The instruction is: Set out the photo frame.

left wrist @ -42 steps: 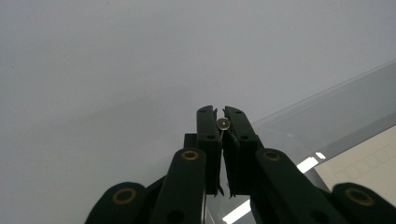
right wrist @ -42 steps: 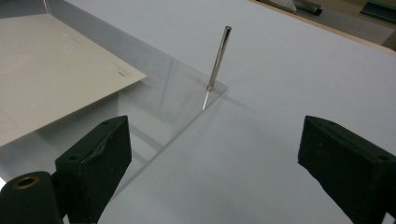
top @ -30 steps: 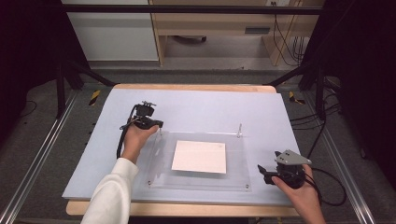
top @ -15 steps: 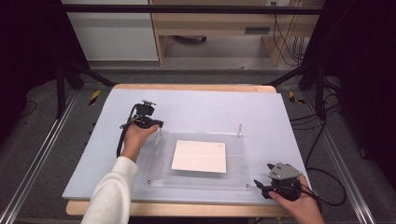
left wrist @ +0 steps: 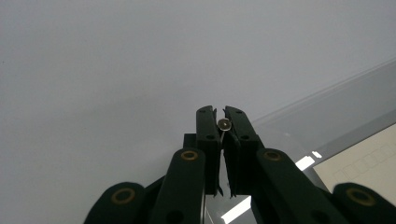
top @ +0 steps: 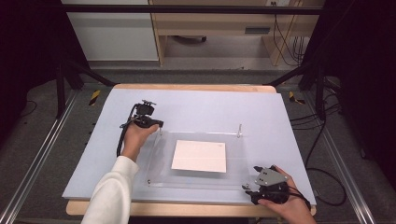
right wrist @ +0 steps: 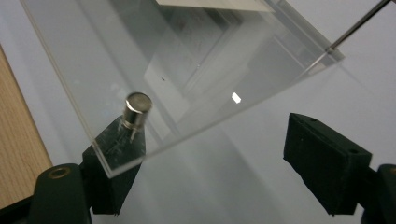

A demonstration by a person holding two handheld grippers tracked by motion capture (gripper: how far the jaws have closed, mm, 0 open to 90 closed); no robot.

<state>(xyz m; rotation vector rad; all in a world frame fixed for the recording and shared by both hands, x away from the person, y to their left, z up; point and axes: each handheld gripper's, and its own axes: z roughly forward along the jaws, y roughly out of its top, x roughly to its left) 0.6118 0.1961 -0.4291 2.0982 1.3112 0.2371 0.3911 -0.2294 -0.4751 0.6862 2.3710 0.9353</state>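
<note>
Jaws, left gripper (left wrist: 223,122): closed to a narrow slit around a small metal pin (left wrist: 224,124), whose round head shows between the two tips at the centre of the left gripper view. In the high view this left gripper (top: 156,125) sits left of centre, at the upper left corner of the clear acrylic plate (top: 238,154), gripped by the left hand (top: 135,138) with a white sleeve (top: 112,193) running to the lower edge.

Jaws, right gripper (right wrist: 219,154): set wide apart, having just opened further; nothing is pressed between them. One jaw stands at the lower left of the right gripper view, under the near corner of the plate (right wrist: 210,79); the other stands at the lower right, apart from the plate. A short metal peg (right wrist: 136,110) rises upright from that corner, just above the lower-left jaw. In the high view the right gripper (top: 252,191) lies at lower right, at the plate's near right corner, in the right hand (top: 289,207).

Plate: flat on a pale blue-grey mat (top: 205,105), middle of the high view. White sheet (top: 199,156) lies at its centre. A thin upright pin (top: 239,129) stands at its upper right corner.

Mat: rests on a wooden table (top: 196,87), whose edge shows along top and bottom.
</note>
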